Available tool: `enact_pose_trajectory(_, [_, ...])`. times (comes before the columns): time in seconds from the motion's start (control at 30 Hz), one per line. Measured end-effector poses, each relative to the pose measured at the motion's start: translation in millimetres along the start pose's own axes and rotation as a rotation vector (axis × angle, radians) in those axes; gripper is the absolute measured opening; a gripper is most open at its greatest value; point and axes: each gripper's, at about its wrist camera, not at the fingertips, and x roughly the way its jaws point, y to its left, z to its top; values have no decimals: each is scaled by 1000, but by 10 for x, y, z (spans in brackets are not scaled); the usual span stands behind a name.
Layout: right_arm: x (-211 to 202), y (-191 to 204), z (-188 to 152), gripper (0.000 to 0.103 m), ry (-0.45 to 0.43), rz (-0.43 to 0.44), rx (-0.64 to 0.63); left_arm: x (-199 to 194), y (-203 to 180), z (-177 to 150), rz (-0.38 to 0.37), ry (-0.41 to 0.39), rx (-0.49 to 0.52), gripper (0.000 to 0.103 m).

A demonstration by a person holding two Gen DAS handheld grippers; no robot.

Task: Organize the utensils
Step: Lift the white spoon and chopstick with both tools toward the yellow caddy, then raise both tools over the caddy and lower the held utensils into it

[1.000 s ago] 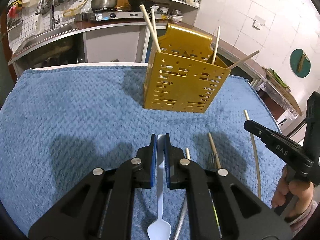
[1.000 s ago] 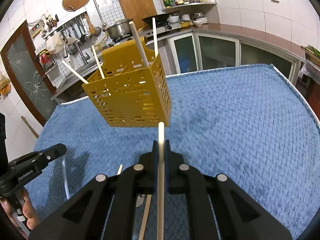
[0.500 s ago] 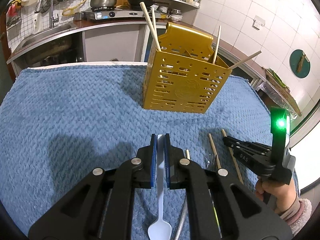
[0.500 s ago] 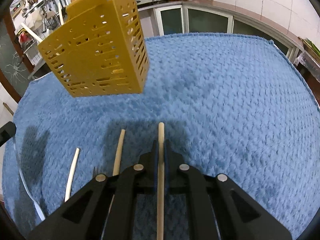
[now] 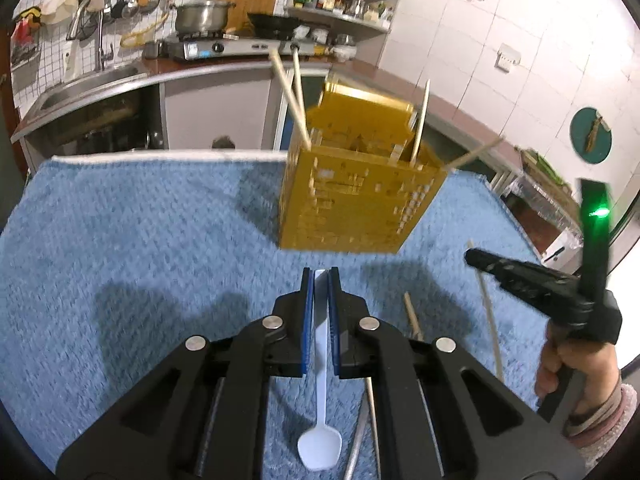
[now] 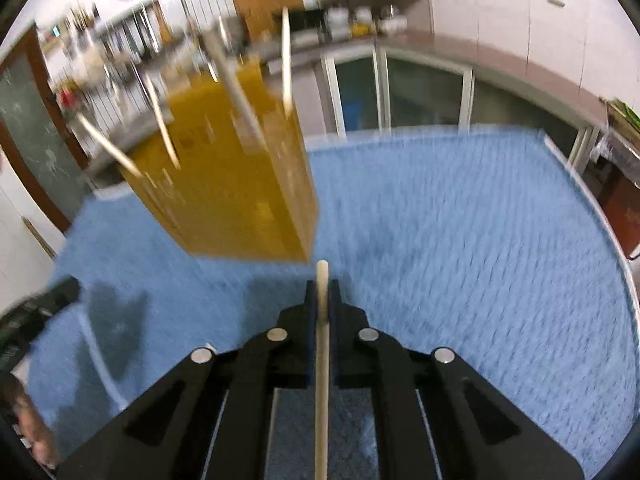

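The yellow utensil holder (image 5: 356, 200) is a perforated plastic box with slotted walls and a taller back panel, standing upright on the blue towel (image 5: 140, 240) just ahead of both tongs. Four pale chopsticks (image 5: 290, 98) stick out of it: two lean together at its left corner, one stands near the right corner and one juts out sideways to the right.

The left gripper (image 5: 320, 276) is pinched shut on the handle of a white plastic spoon (image 5: 320, 432), whose bowl hangs back below the jaws. The right gripper (image 6: 322, 284) is clamped on a single wooden chopstick (image 6: 322, 380), its tip poking just past the blue pads toward the holder's near corner; the right wrist view is smeared by motion.

Against half a second earlier, the right gripper has lifted off the towel with its chopstick, and the holder now fills the middle of its view rather than the upper left. The left gripper has barely shifted.

Beside the left tongs, on their right, two loose chopsticks (image 5: 412, 320) and one grey metal handle (image 5: 356, 448) lie on the towel
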Motion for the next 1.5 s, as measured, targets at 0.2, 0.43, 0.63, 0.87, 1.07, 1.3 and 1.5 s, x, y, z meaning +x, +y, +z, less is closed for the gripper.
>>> enact_pose_trajectory(0.2, [-734, 121, 302, 6, -307, 121, -7, -327, -68, 403, -26, -107, 10, 6])
enact_pose_trajectory(0.43, [-1153, 346, 629, 6, -618, 177, -34, -700, -200, 935, -37, -234, 37, 6])
enact_pose_trajectory(0.63, [-1131, 472, 784, 6, -820, 194, -6, -872, -364, 1271, -28, -319, 63, 6])
enact_pose_trajectory(0.87, [-1047, 523, 795, 6, -1054, 127, 66, -742, -454, 1451, -6, -368, 86, 6])
enact_pose_trajectory(1.07, [-815, 680, 847, 6, -1150, 24, 54, -454, -465, 1453, 26, -371, 99, 6])
enact_pose_trajectory(1.3, [-637, 871, 780, 6, -1202, -71, -44, -25, -379, 1383, 41, -336, 93, 6])
enact_pose_trajectory(1.5, [-696, 982, 717, 6, -1226, -75, -109, 208, -333, 1265, 66, -307, 101, 6])
